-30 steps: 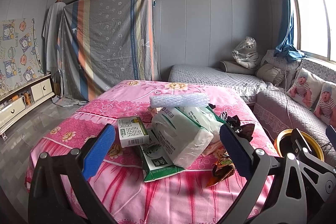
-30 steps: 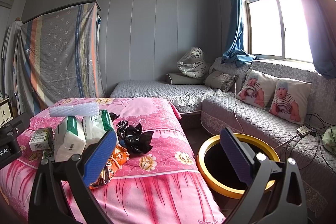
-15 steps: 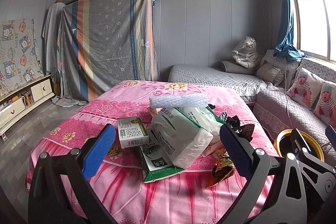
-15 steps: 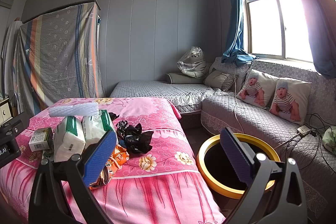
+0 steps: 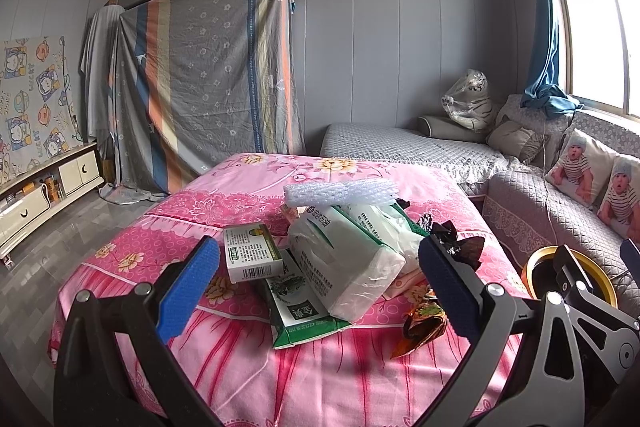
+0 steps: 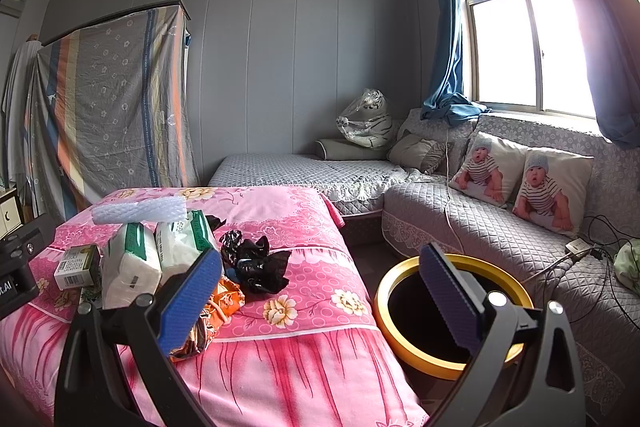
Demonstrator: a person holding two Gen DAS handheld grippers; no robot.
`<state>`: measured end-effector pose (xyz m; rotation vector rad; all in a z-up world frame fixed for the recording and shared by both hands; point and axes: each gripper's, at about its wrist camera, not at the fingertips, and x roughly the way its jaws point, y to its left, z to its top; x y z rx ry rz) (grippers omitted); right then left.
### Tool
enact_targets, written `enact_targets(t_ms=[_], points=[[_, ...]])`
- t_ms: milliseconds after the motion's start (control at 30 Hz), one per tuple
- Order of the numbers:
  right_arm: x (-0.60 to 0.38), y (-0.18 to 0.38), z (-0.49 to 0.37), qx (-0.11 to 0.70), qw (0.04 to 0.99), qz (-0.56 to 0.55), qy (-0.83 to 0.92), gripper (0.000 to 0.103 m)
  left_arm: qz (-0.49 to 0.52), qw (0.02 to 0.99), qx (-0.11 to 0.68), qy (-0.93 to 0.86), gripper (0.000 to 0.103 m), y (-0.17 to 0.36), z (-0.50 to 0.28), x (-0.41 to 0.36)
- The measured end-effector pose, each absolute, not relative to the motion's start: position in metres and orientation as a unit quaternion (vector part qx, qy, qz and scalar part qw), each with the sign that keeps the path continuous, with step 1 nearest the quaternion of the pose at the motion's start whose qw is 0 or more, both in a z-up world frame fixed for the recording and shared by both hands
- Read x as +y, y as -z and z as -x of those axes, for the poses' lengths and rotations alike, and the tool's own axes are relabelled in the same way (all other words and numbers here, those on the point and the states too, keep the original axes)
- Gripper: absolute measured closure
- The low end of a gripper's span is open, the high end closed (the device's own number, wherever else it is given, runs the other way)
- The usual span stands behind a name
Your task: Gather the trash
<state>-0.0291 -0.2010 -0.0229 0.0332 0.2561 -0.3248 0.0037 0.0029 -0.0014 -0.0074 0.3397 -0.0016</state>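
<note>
On the pink floral tablecloth (image 5: 248,367), crumpled black plastic wrapper (image 6: 256,263) lies beside tissue packs, light, soft, likely crackly, best pinched at a raised fold; left gripper (image 5: 316,287) and right gripper (image 6: 320,291) both spread, empty.

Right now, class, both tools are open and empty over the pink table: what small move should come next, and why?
Probably ease the right tool forward and left onto the crumpled black wrapper. It lies loose on the pink cloth, nearest that tool, and the yellow-rimmed bin stands just right of the table for the drop. The left tool faces the tissue packs.
</note>
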Motion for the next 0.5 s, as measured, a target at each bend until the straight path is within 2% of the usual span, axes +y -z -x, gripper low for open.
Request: enact_targets(t_ms=[500], points=[[-0.2015,0.0205,0.0276,0.129,0.978,-0.017,0.163,0.007,0.004,0.986,0.169,-0.001,0.008,0.001,-0.0039,0.0028]])
